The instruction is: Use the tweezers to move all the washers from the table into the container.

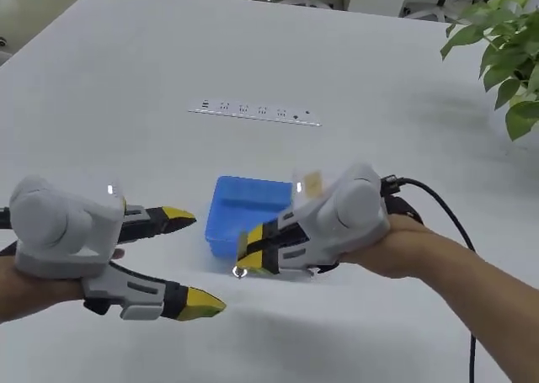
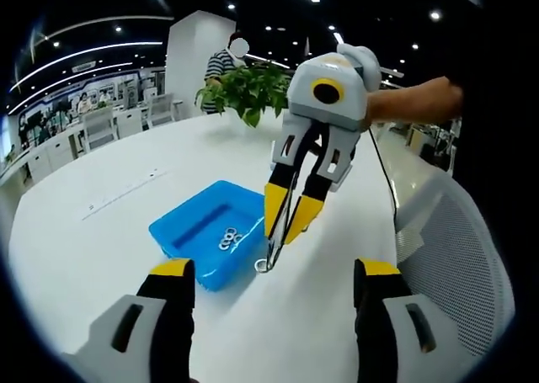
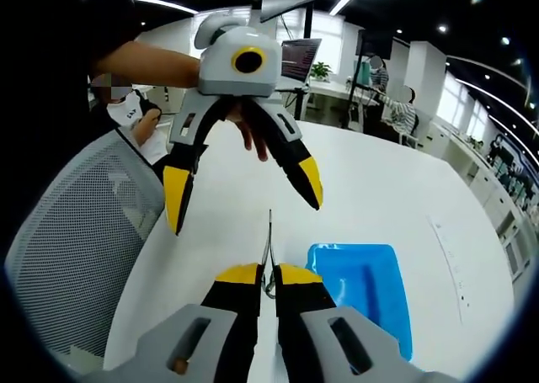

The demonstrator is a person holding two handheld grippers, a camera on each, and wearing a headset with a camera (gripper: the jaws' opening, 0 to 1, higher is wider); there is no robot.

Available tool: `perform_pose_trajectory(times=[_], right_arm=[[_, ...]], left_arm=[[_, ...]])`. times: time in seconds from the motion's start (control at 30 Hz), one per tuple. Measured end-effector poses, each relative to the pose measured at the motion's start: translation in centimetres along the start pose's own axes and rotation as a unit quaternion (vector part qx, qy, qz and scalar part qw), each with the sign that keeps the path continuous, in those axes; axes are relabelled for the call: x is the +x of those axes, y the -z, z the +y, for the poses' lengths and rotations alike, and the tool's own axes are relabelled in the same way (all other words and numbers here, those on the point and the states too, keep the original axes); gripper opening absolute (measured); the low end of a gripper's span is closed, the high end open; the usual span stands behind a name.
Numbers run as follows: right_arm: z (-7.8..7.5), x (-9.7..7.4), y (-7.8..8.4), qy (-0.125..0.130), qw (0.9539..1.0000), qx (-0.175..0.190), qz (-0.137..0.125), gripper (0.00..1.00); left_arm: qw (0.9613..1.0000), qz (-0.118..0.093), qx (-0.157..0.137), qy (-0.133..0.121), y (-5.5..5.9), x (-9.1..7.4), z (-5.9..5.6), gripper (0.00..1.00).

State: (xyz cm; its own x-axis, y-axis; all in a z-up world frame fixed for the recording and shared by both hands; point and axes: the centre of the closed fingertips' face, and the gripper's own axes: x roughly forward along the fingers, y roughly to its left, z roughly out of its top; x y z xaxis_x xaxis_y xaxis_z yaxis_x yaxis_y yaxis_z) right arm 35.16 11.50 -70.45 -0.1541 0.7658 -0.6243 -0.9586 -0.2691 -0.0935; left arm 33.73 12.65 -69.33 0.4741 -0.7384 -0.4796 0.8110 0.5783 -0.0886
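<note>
My right gripper point(image 1: 253, 252) is shut on thin metal tweezers point(image 3: 269, 231) that run out between its yellow-tipped jaws. A small washer point(image 1: 240, 271) hangs at the tweezers' tip point(image 2: 262, 266), close to the near edge of the blue container point(image 1: 244, 213). Several washers point(image 2: 229, 238) lie inside the container point(image 2: 202, 227). My left gripper point(image 1: 194, 261) is open with nothing between its jaws, left of the container and pointing toward the right gripper point(image 2: 286, 215). In the right gripper view the blue container point(image 3: 362, 290) lies to the right of my shut jaws point(image 3: 268, 275).
A white power strip point(image 1: 253, 114) lies on the table beyond the container. A leafy plant point(image 1: 505, 55) stands at the far right. A mesh chair point(image 2: 455, 257) is beside the table edge. People sit at desks in the background.
</note>
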Motion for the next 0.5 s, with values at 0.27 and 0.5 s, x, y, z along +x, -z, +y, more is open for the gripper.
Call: perform_pose_trajectory(times=[0.27, 0.5], right_arm=[[-1.4, -1.4, -0.8, 0.007, 0.9999, -0.003, -0.007, 0.07], [-3.1, -2.2, -1.0, 0.018, 0.9997, -0.006, -0.013, 0.07]], left_arm=[[0.9998, -0.010, -0.005, -0.018, 0.0, -0.1, -0.1, 0.96], [0.9994, -0.022, -0.008, -0.026, -0.5, 0.0, -0.3, 0.99]])
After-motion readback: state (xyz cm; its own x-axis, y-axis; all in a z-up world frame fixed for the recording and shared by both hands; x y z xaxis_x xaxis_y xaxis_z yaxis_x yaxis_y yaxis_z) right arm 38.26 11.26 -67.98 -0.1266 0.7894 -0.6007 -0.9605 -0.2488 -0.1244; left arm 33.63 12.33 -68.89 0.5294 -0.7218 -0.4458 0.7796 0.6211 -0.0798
